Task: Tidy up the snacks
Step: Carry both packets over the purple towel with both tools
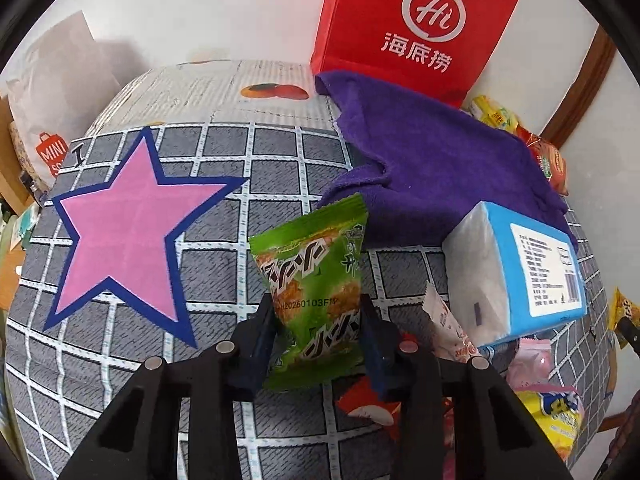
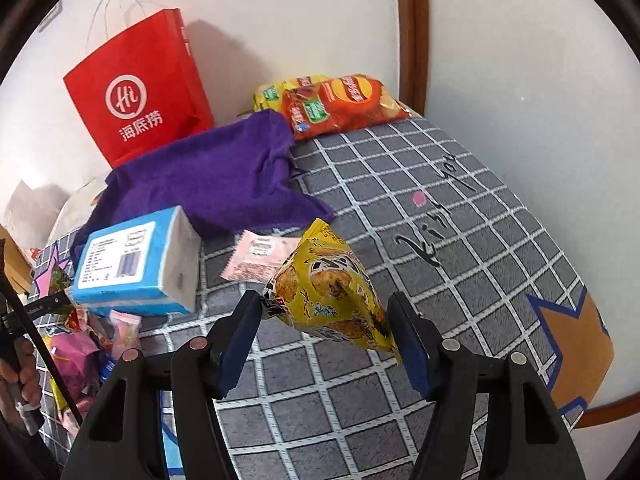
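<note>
My left gripper [image 1: 318, 322] is shut on a green snack packet [image 1: 314, 280] and holds it upright above the grey checked cloth [image 1: 224, 264], right of a pink star patch [image 1: 128, 220]. My right gripper [image 2: 326, 322] is shut on a yellow snack packet [image 2: 332, 292], held tilted above the cloth [image 2: 440, 240]. A pile of loose snacks lies at the lower right of the left wrist view [image 1: 548, 392] and the lower left of the right wrist view [image 2: 84, 352]. A pink packet [image 2: 260, 258] lies flat behind the yellow one.
A blue tissue pack [image 1: 520, 276] [image 2: 136, 264] lies beside a purple towel [image 1: 432, 160] [image 2: 216, 176]. A red paper bag [image 1: 412, 24] [image 2: 140, 88] stands against the wall. Chip bags [image 2: 340, 104] lie at the back. A white Miniso bag [image 1: 56, 112] stands far left. An orange star patch [image 2: 576, 344] is at right.
</note>
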{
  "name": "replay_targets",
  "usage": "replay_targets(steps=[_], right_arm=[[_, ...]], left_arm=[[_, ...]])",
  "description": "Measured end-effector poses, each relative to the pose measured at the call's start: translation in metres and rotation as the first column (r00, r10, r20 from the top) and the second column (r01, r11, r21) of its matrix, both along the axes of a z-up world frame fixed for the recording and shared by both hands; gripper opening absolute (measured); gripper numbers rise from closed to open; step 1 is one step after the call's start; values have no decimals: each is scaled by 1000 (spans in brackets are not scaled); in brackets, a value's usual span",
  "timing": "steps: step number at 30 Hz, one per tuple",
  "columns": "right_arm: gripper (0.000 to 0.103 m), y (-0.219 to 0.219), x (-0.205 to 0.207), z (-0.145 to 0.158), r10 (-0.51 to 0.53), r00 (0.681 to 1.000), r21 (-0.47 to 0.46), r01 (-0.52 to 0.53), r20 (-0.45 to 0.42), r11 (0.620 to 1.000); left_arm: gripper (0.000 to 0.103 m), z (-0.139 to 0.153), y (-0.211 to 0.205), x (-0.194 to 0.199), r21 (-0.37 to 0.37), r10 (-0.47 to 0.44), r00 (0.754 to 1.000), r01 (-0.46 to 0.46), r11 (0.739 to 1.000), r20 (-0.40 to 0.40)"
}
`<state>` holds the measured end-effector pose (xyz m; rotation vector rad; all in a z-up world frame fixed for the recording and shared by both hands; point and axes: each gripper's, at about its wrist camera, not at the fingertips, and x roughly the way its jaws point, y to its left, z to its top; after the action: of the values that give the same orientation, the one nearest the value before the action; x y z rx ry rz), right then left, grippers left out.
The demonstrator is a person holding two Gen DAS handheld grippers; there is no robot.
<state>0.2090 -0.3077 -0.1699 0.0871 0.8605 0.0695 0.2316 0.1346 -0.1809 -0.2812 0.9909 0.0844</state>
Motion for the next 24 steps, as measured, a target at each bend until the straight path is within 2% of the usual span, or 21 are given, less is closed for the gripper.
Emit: replay_targets(steps=[9,15,24], right_arm=[[65,31,-2,24,76,997,17,-77,33,997],[65,53,-7,45,142,988,28,-144,66,989],[65,81,-9,80,210,970,28,-215,126,976]], left_arm=[[37,37,16,-20,15,11,999,-12,1000,37],[37,78,-9,-30,2,-56,994,56,998,98],[37,121,-50,-17,-10,-153,975,156,988,159]])
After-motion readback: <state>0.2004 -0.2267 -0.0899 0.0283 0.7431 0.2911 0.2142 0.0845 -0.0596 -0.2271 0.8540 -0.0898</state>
